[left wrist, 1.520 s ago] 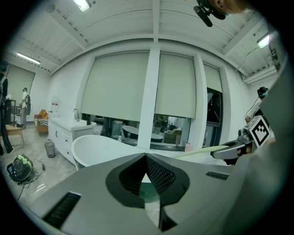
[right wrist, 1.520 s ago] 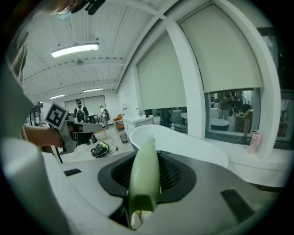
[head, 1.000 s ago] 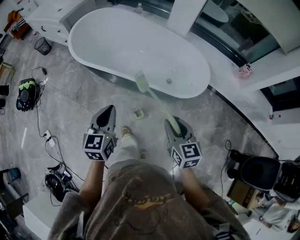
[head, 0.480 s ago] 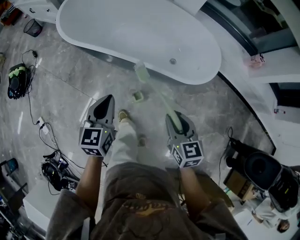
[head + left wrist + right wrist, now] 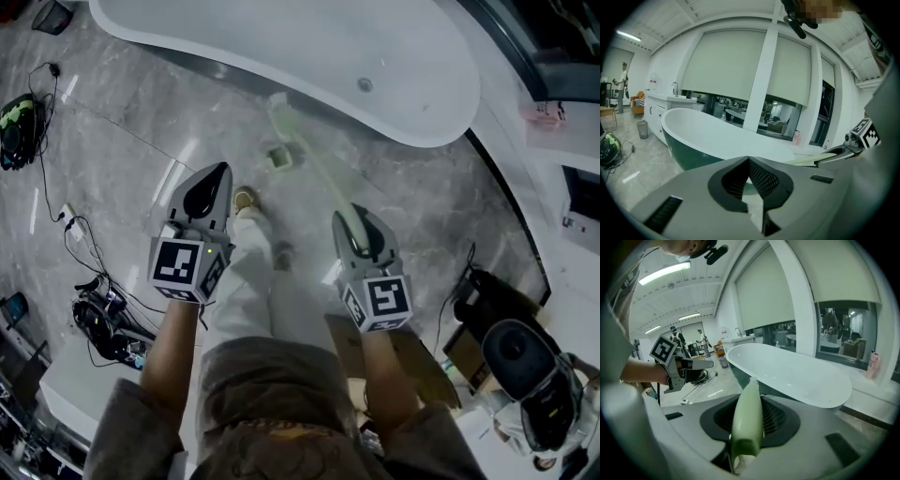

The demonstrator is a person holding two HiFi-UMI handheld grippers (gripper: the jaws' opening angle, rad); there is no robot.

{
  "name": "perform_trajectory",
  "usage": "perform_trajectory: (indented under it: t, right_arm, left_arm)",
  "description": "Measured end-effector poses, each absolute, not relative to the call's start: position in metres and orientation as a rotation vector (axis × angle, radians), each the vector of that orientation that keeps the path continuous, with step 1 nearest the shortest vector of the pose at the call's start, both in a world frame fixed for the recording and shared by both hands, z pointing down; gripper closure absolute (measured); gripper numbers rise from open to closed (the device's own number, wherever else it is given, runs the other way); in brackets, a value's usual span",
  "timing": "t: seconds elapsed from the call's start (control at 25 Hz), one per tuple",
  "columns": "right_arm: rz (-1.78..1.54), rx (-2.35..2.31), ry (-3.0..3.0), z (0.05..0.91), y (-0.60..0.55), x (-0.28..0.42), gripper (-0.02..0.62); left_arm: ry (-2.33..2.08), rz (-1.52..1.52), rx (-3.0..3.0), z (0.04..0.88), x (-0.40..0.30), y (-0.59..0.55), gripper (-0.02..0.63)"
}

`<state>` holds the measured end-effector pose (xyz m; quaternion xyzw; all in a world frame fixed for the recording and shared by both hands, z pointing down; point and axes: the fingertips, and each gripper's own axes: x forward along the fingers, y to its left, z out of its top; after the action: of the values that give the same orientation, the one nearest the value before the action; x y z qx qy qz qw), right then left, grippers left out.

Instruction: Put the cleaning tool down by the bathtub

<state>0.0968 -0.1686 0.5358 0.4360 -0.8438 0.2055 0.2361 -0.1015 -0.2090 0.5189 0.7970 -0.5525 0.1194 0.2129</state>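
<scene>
A pale green long-handled cleaning tool (image 5: 314, 164) slants from my right gripper (image 5: 349, 214) up to its brush head near the tub's base. The right gripper is shut on the handle; in the right gripper view the handle (image 5: 747, 420) lies between the ribbed pads and points at the white bathtub (image 5: 797, 371). My left gripper (image 5: 217, 169) hangs level with the right, its jaws shut on nothing (image 5: 749, 160). The bathtub (image 5: 309, 47) fills the top of the head view, and its dark green outside (image 5: 693, 157) shows in the left gripper view.
A small green block (image 5: 279, 157) lies on the marble floor by the tub, near the person's shoe (image 5: 246, 200). Cables and gear (image 5: 98, 319) lie at the left. A black bag (image 5: 520, 356) and cardboard (image 5: 417, 361) sit at the right.
The tub has slid up and right in the head view as the person steps closer. Both grippers keep their places, and the tool stays gripped.
</scene>
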Motion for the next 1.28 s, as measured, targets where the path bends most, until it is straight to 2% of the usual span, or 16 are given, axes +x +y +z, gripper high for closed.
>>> perform_trajectory:
  t: [0.56,1.28]
  right_arm:
    - [0.627,1.157,-2.245,0.649,-0.188,0.08,0.48]
    - [0.656,0.947,-1.994,0.81,-0.205,0.064,0.48]
  left_arm:
    - [-1.472,0.402,2.191,0.602,-0.11,-0.216,0.606]
    - [-1.477,0.386,2.155,0.633,-0.13,-0.223,0.606]
